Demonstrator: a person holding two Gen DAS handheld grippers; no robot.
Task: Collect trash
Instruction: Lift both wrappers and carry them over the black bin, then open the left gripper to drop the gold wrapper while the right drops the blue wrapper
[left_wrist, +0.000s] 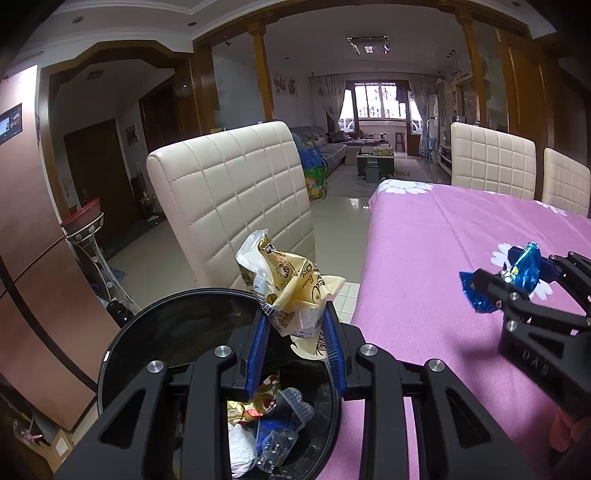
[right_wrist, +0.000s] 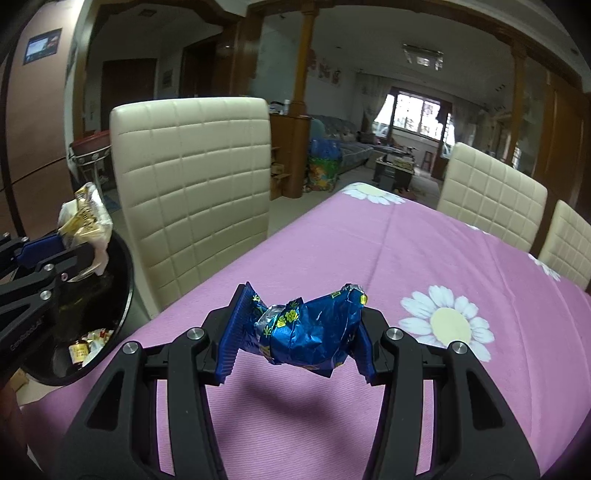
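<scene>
My left gripper is shut on a crumpled gold-and-white wrapper and holds it above the open black trash bin, which has several wrappers inside. The bin stands beside the table's left edge. My right gripper is shut on a crumpled blue foil wrapper and holds it a little above the pink tablecloth. In the left wrist view the right gripper with the blue wrapper is at the right. In the right wrist view the left gripper with the gold wrapper is at the far left.
A cream quilted chair stands behind the bin at the table's left side. Two more cream chairs stand at the table's far right. A plant stand is against the left wall. The pink cloth has white daisy prints.
</scene>
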